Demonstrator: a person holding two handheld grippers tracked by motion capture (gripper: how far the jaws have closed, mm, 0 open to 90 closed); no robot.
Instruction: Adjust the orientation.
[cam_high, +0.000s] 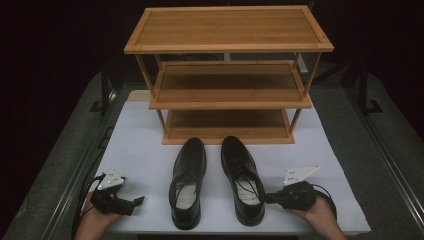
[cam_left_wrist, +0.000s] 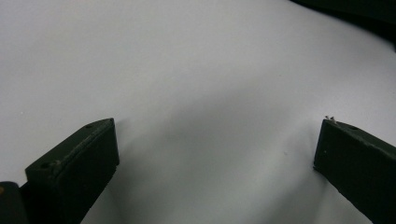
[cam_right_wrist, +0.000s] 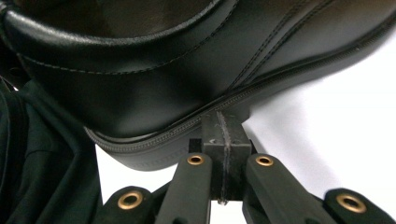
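A pair of glossy black leather lace-up dress shoes stands on the white surface (cam_high: 135, 145), toes pointing toward the three-tier bamboo shoe rack (cam_high: 227, 75) at the far side and heels toward the person. The left black shoe (cam_high: 188, 182) and the right black shoe (cam_high: 242, 180) lie side by side, near each other but apart, with pale insoles showing in their openings; the right one shows its laces loose over the tongue. In the right gripper view the right shoe's (cam_right_wrist: 187, 70) heel quarter is smooth, shiny leather with neat rows of stitching, a rolled collar at the top and a ridged welt running above a dark sole.

The right tool (cam_high: 270, 198) lies low over the surface in the person's right hand (cam_high: 320, 215), pointing sideways at the heel end of the right shoe. Its jaws are pressed flat together with nothing between them, and in the right gripper view the right tool's (cam_right_wrist: 222, 135) tips sit right at the sole edge under the heel; whether they touch it I cannot tell for certain.

The left tool (cam_high: 136, 201) rests in the left hand (cam_high: 95, 220) near the front left corner of the surface, well apart from the left shoe, aimed toward it. In the left gripper view the left tool (cam_left_wrist: 217, 140) has its jaws spread wide over bare white surface, gripping nothing.
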